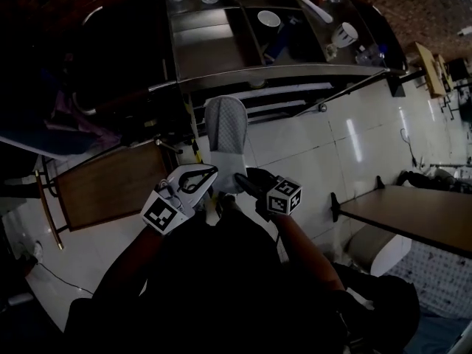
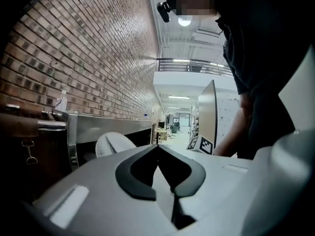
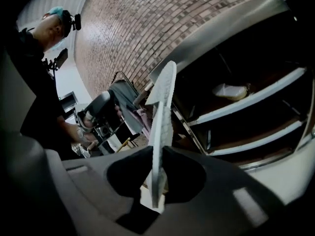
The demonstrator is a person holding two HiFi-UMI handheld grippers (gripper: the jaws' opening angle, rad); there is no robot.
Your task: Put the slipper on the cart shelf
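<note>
A pale grey slipper hangs over the tiled floor just before the steel cart. Its toe points at the cart's lower shelves. My right gripper is shut on the slipper's heel end. In the right gripper view the slipper stands edge-on between the jaws of the right gripper, with the cart shelves beyond it. My left gripper hovers just left of the slipper's heel, shut and holding nothing. In the left gripper view the tips of the left gripper meet, and the slipper shows behind them.
The cart top holds cups and a bowl. A white object lies on one shelf. A wooden chair stands at the left. A brown table and a white stool are at the right. A brick wall runs behind the cart.
</note>
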